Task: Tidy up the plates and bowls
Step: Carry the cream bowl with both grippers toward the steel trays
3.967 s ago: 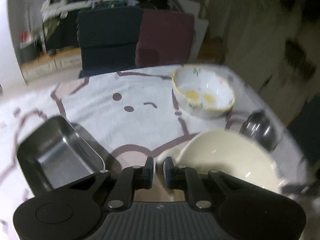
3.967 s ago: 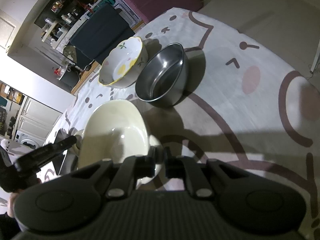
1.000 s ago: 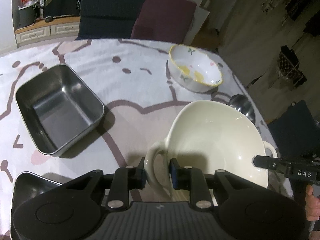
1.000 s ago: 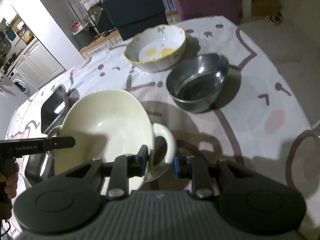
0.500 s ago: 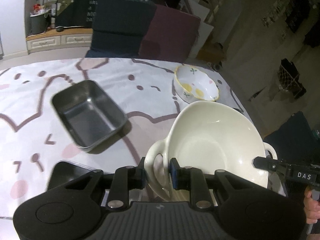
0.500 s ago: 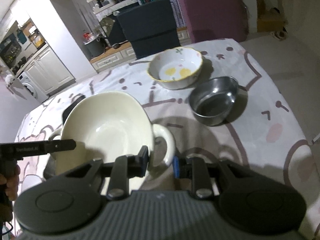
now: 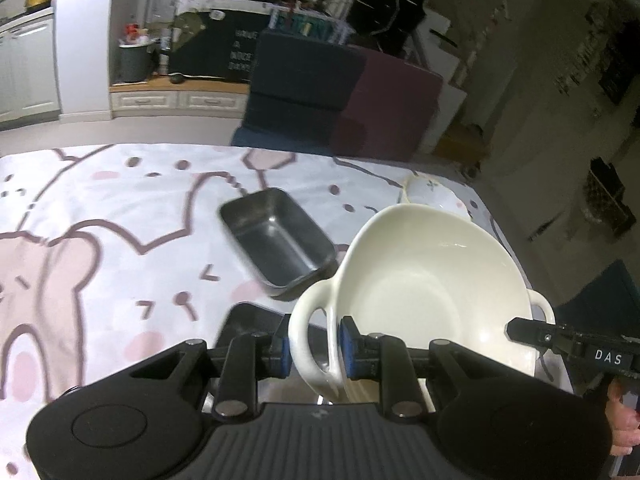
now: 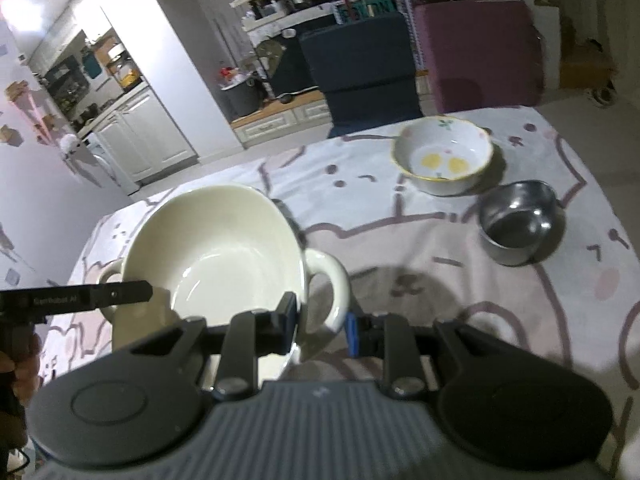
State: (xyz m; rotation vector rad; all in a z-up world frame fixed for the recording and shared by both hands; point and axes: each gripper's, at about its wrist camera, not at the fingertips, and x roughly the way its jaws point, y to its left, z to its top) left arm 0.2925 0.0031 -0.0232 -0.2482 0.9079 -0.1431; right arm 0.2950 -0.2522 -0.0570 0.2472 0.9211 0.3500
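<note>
The cream two-handled bowl (image 7: pixel 432 288) is carried clear of the counter (image 7: pixel 120 216), one looped handle gripped by each tool, presumably because so wide a vessel is steadied best from both sides. In the left wrist view the left tool (image 7: pixel 314 346) sits at lower centre, its jaws closed narrowly on the near handle, with the bowl rising from it toward the right of the frame. In the right wrist view the right tool (image 8: pixel 320 322) is likewise clamped on the other handle at lower centre, the bowl (image 8: pixel 212 256) spreading to centre left.

The remaining vessels are left resting on the patterned cloth: a rectangular steel tray (image 7: pixel 276 246) at centre of the left view, a second dark tray (image 7: pixel 248 322) partly hidden just above the left tool, and, in the right view, a flowered bowl (image 8: pixel 444 156) at upper right with a round steel bowl (image 8: pixel 518 222) just below and right of it. Nesting with these is judged the likely aim.
</note>
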